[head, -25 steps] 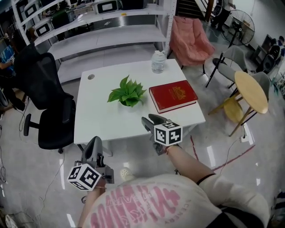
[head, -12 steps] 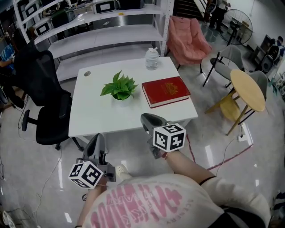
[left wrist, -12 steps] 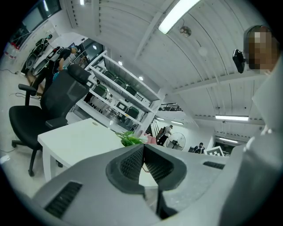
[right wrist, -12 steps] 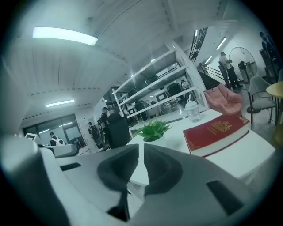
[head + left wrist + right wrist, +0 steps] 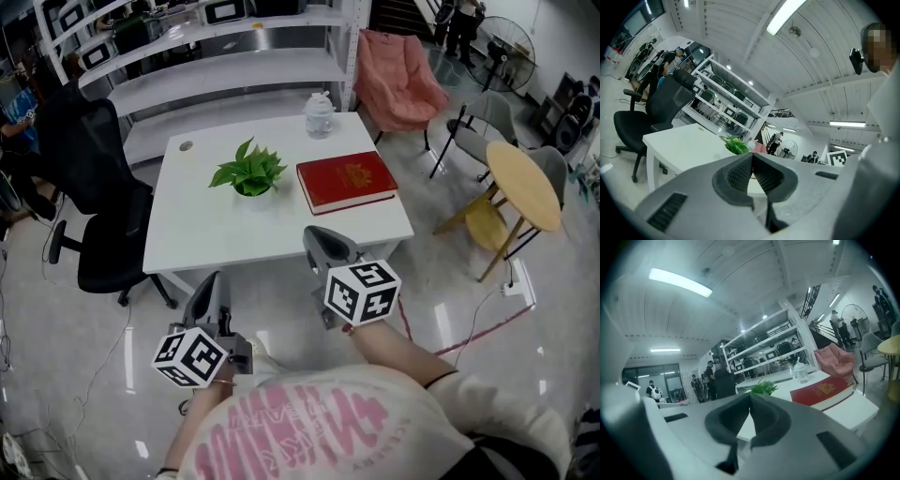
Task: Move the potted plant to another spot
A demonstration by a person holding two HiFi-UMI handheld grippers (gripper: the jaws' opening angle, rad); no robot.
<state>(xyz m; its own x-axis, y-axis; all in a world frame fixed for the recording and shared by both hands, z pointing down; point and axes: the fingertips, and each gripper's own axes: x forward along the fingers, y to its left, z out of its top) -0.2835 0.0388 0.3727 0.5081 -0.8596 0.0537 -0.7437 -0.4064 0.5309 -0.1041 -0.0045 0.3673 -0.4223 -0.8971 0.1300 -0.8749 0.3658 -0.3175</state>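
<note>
Fingers of right gripper (image 5: 319, 240) just closed empty, lifted higher, left gripper (image 5: 215, 281) pinched together, potted plant (image 5: 248, 171) unmoved.

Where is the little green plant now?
In the head view, the small green potted plant sits near the middle of the white square table, just left of the red hardcover book.

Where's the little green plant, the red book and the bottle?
potted plant (image 5: 247, 170), head view, on its green leaves.
red book (image 5: 346, 181), head view, middle of its cover.
bottle (image 5: 319, 116), head view, on its clear body.
</note>
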